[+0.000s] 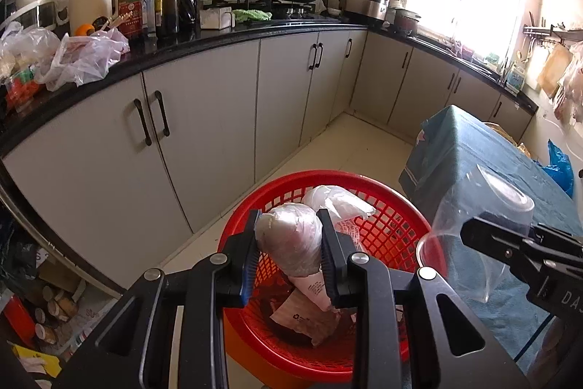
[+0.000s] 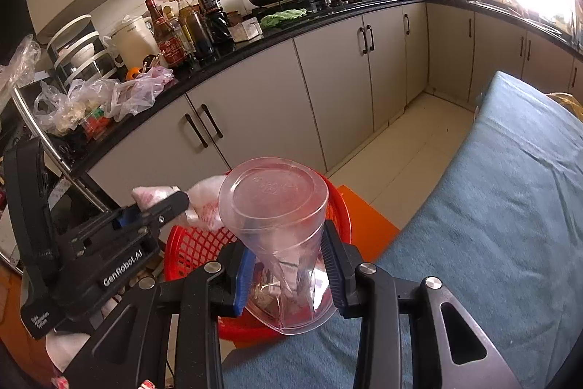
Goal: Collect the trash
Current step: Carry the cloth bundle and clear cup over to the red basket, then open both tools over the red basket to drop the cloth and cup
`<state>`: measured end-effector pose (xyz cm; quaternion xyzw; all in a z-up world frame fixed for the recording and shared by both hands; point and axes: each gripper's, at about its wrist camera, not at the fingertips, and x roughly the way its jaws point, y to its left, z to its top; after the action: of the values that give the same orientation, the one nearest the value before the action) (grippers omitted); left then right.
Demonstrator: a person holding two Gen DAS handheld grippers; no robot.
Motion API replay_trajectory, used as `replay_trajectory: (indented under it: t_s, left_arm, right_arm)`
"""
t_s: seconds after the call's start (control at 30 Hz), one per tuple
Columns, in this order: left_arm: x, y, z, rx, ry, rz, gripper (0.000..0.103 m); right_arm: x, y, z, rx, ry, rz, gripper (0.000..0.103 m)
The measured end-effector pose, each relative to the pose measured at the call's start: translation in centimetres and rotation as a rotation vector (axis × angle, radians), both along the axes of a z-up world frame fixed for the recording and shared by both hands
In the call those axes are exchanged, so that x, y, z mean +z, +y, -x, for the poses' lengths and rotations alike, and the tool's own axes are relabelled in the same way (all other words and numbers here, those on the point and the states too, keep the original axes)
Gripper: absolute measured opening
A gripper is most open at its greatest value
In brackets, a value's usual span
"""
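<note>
Left gripper (image 1: 288, 252): nearest the left wrist camera; clamped on a wrapped plastic bundle (image 1: 289, 237), which is held above the red basket.
Right gripper (image 2: 288, 270): nearest the right wrist camera; closed on a clear plastic cup (image 2: 280, 228), pinched near its rim with the base pointing away from the camera.
Table (image 2: 492, 225): covered by a blue cloth; the cup is held over its edge, just beside the basket.
Red basket (image 1: 386, 206): a lattice bin standing on the floor against the table; a crumpled white bag (image 1: 339, 203) and paper scraps are already seen inside.
Bundle handling: judged light and soft; the film looks slippery and is dented by the pads, so a hold across the thick middle is favoured.
Cup handling: judged very light, thin and springy; the wall is visibly squeezed inward, so a hard pinch could crack it, and a hold near the stiffer rim is preferred.
Left view only: the basket's contents are shown from above, and the right gripper (image 1: 510, 243) is seen side-on with the cup at the basket's rim.
Right view only: the cup's base and its crushed wall are shown, an orange object (image 2: 364, 225) is seen behind the basket, and the left gripper (image 2: 164, 206) is seen from the side with the bundle.
</note>
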<state>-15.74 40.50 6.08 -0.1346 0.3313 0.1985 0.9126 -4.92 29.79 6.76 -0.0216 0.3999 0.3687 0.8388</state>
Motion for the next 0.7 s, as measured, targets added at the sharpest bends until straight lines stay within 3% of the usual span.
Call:
replay_trajectory:
  t_s: [0.2,0.7]
  left_arm:
    - [-0.8,1.2,-0.6,0.007,0.016,0.056,0.028]
    - [-1.5,1.8,-1.2,0.003,0.026,0.097,0.028]
  right_arm:
    - [-0.3,0.9,-0.7,-0.004,-0.011,0.012,0.038]
    - [-1.5,2.0,-2.3,-0.006,0.01,0.009,0.038]
